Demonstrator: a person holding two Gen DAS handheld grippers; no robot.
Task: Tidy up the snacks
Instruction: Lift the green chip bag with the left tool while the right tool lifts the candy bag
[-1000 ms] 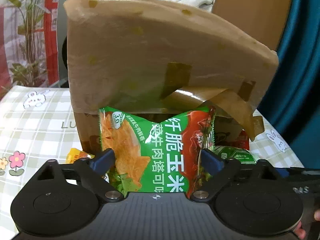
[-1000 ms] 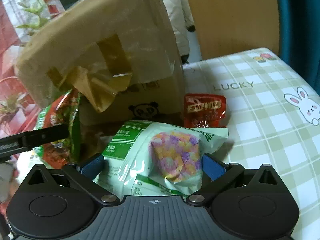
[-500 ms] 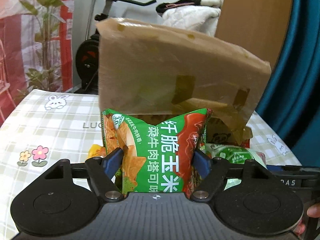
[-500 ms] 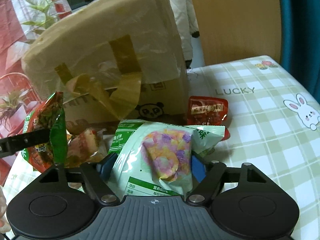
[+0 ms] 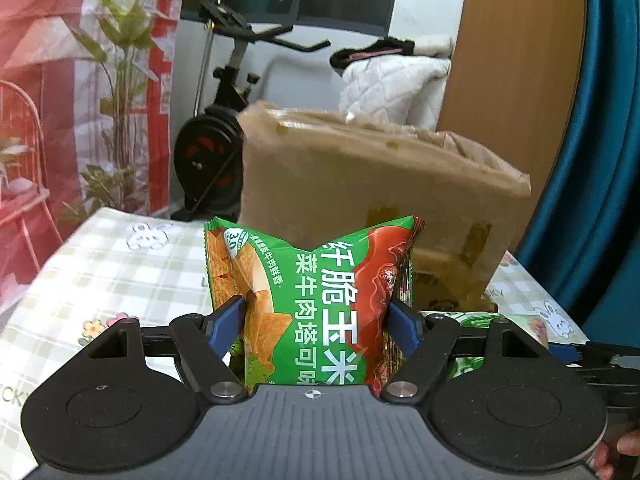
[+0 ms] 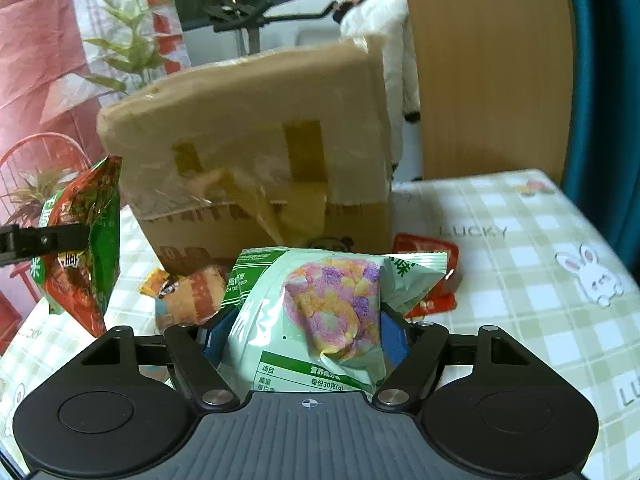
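My left gripper (image 5: 316,320) is shut on a green and red corn chip bag (image 5: 312,300), held upright above the table in front of the cardboard box (image 5: 372,184). That bag also shows at the left of the right wrist view (image 6: 84,248). My right gripper (image 6: 296,332) is shut on a pale green snack bag (image 6: 320,312) with a pink and purple picture, in front of the box (image 6: 248,152). The pale green bag peeks out at the right of the left wrist view (image 5: 480,320).
A red packet (image 6: 432,256) lies by the box's right corner. A small orange packet (image 6: 188,296) lies before the box at left. The checked tablecloth (image 6: 540,280) spreads right. An exercise bike (image 5: 224,120) and a wooden panel (image 5: 516,60) stand behind the table.
Both grippers have closed onto their bags and pulled back and up from the box, which now looks smaller and farther. More of the room behind shows.
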